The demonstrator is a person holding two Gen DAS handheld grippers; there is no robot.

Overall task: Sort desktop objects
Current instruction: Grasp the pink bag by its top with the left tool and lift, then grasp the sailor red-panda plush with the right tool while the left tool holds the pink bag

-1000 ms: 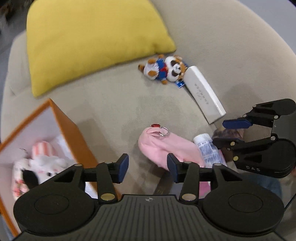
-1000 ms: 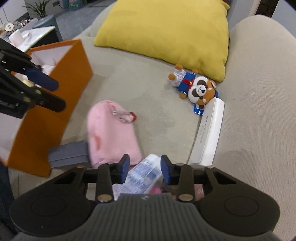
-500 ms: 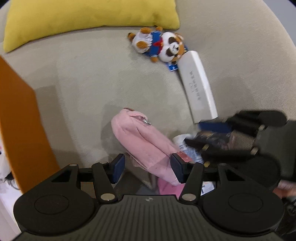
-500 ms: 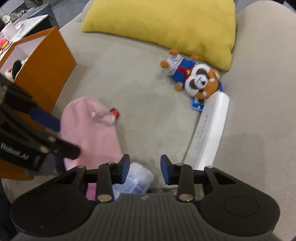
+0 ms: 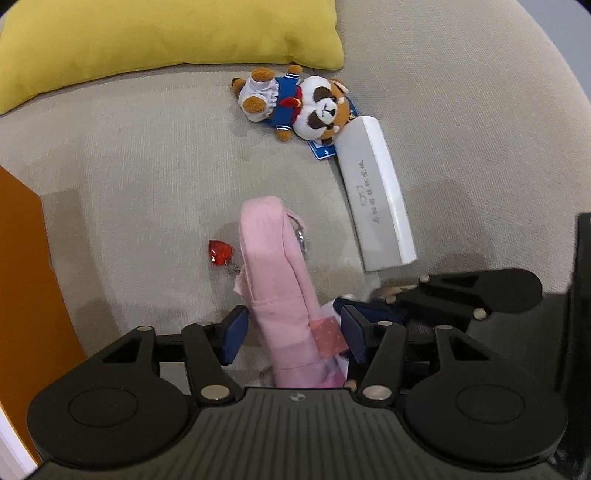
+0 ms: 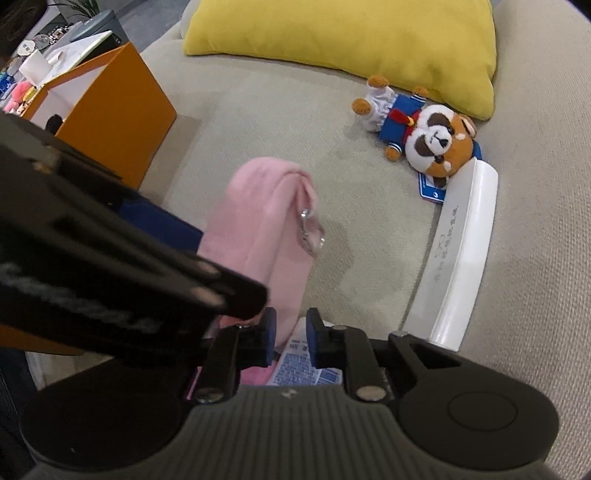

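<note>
Looked steeply down from each wrist, close over the sofa seat [image 5: 147, 155]; shared the pink pouch [image 5: 273, 258], plush [image 6: 424, 129], white case [image 6: 458, 258].

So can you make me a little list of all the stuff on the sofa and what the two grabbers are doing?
surface: beige sofa
cushion: yellow pillow
toy: red panda plush in a blue sailor outfit, lying beside the white case
bin: orange box
left gripper: open, straddling the pink pouch
right gripper: jaws just been closing, pouch edge and a blue-printed packet between them
</note>
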